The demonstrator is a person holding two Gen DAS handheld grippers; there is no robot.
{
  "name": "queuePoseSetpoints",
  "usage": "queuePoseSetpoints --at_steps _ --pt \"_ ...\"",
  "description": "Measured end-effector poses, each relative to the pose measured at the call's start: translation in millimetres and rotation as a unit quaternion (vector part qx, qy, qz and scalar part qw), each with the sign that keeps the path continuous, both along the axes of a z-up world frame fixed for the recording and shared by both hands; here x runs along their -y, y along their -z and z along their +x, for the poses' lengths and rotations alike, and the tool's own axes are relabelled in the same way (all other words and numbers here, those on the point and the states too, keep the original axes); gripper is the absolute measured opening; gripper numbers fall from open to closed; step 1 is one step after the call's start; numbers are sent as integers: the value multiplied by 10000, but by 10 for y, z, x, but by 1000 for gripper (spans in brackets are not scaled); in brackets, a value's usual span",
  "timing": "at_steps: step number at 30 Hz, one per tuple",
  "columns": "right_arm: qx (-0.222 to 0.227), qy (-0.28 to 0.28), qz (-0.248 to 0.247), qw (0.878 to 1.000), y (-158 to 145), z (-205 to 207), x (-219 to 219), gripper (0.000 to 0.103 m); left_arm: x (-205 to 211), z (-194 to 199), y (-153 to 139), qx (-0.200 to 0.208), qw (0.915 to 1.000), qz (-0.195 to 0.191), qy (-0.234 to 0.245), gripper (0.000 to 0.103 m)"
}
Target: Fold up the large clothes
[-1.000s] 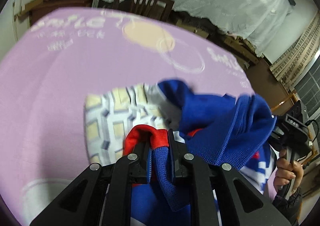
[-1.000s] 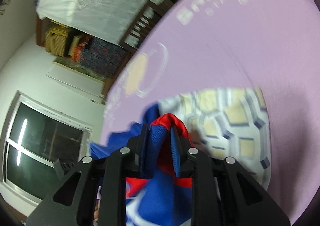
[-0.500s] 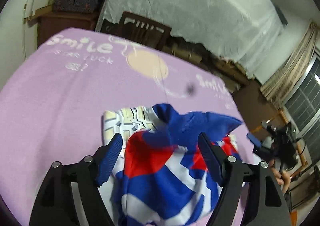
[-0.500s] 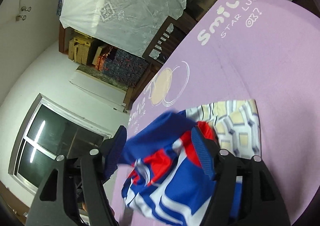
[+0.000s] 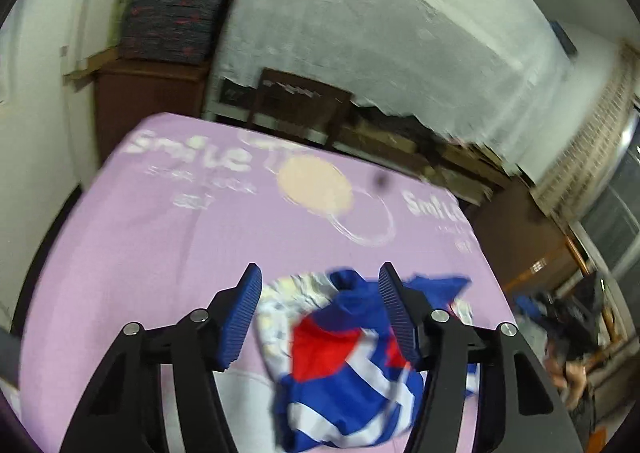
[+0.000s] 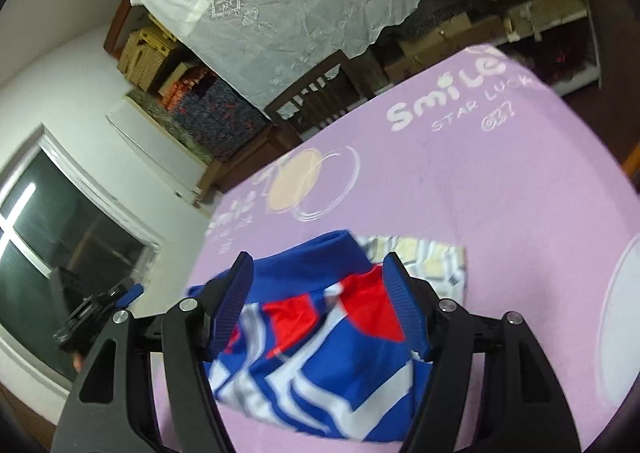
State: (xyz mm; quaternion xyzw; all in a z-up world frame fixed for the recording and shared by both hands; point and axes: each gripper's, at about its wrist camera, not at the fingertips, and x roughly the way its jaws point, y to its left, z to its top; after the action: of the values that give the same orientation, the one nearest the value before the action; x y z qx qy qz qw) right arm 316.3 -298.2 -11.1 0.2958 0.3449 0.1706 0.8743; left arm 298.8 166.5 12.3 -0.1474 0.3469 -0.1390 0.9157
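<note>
Left to right: the left gripper (image 5: 320,309) is seen with its jaws spread wide and nothing held between them. Below and just past it, the blue, red and white garment (image 5: 352,365) is slumped in a loose heap on the purple cloth (image 5: 160,253) covering the worktop, partly lying over a folded checked piece (image 5: 280,305). Further right, the right gripper (image 6: 318,295) is likewise held wide open and empty above the same heap.

The garment looks light, soft and a bit slick, like jersey knit, so it's likely to sag and slide rather than hold a crease. A hem or the ribbed blue edge (image 6: 316,253) would probably be the best place to be grabbed, at two well-separated corners, so it can be spread flat first.
</note>
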Motion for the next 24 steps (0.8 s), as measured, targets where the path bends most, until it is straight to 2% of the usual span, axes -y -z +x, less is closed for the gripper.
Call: queuePoseSetpoints --at_steps 3,8,12,15,16,17,18,19,20,23,24 --pt "-187 -86 -235 9995 225 112 -67 66 259 70 355 -228 9986 216 416 62" --pt "-342 -433 -298 9980 604 382 -219 66 455 309 773 -409 9957 426 720 62" --pt "-355 -564 -461 9967 753 661 -346 68 517 544 909 -393 9960 377 709 64" --pt "-459 -708 -250 9961 856 851 -414 67 522 733 1060 -586 9966 369 443 61" --pt "-482 -758 -213 9957 873 887 -443 57 514 769 1114 -655 9966 322 374 52" --pt "-510 -752 -269 9955 880 913 -472 32 487 823 1197 -771 9964 212 292 48" --pt "-598 -643 -473 9950 889 943 -506 18 454 862 1272 -874 9960 113 170 47" --pt "-662 -558 -567 9946 905 960 -520 13 434 888 1308 -936 9955 74 84 43" --pt "-650 -437 -540 9955 902 958 -513 13 412 904 1332 -954 9954 38 23 40" --pt "-487 -146 -625 9967 837 932 -489 12 427 902 1302 -892 9957 213 -98 40" --pt "-497 13 -818 9954 832 941 -505 12 450 904 1302 -865 9957 318 -127 40"
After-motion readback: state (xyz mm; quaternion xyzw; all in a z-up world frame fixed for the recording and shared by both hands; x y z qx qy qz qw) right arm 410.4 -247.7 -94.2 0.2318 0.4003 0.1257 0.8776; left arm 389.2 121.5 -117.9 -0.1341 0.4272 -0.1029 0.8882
